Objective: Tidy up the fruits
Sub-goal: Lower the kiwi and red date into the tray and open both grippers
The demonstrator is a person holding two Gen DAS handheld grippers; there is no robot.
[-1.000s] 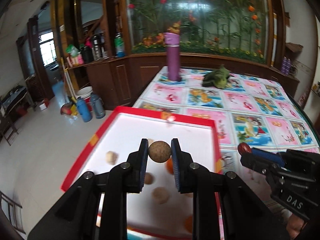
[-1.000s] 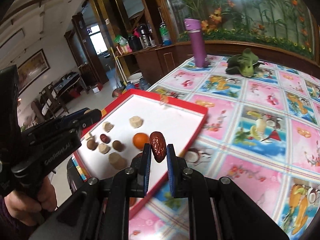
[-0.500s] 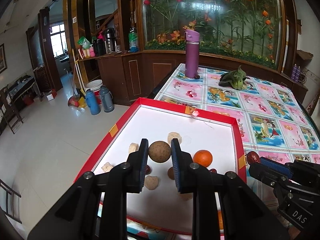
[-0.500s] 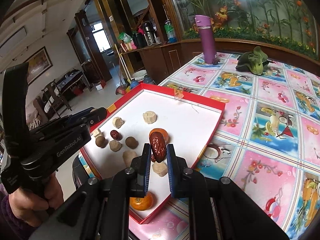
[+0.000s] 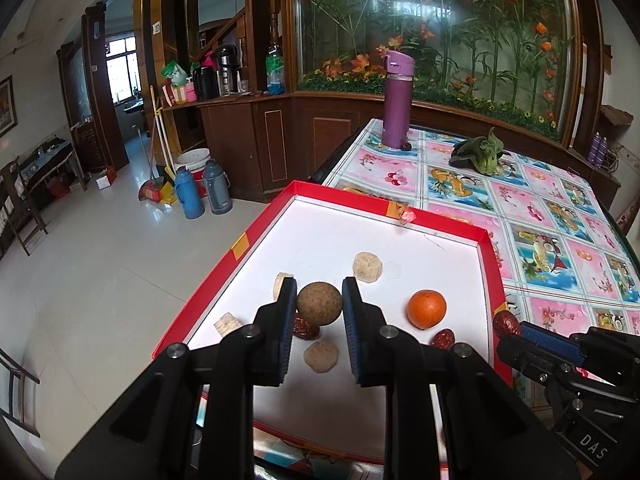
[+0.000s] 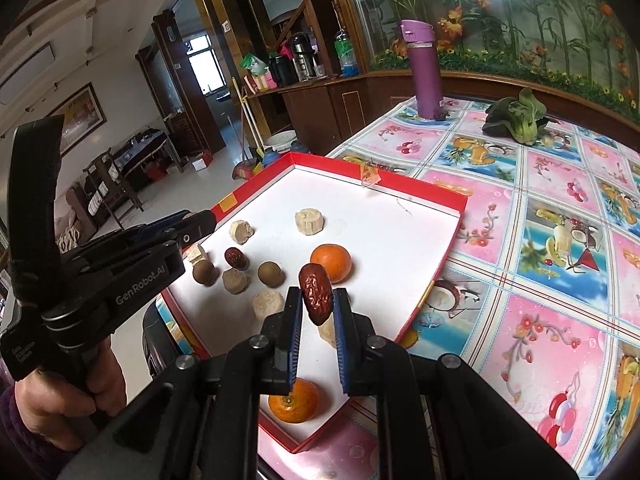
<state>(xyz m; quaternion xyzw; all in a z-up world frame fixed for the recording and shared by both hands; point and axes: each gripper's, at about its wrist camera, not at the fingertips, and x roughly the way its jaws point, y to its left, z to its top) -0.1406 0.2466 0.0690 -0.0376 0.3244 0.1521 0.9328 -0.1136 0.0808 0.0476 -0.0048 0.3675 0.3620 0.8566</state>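
My left gripper (image 5: 319,300) is shut on a round brown longan (image 5: 319,303), held above the red-rimmed white tray (image 5: 440,225). My right gripper (image 6: 316,300) is shut on a wrinkled red date (image 6: 316,299), above the tray's near part (image 6: 440,196). In the tray lie an orange (image 5: 426,309), red dates (image 5: 443,338), pale banana pieces (image 5: 367,266) and, in the right wrist view, another longan (image 6: 271,273), a second orange (image 6: 294,400) and a date (image 6: 235,258). The left gripper shows at the tray's left edge (image 6: 192,232).
The tray sits at the corner of a table with a fruit-print cloth (image 6: 560,240). A purple bottle (image 5: 395,100) and a leafy green vegetable (image 5: 482,156) stand at the far end. Tiled floor with thermos flasks (image 5: 204,192) lies off the table's left edge.
Both grippers have drawn back from the tray, each keeping its fruit; more of the tray and its fruit has come into view.
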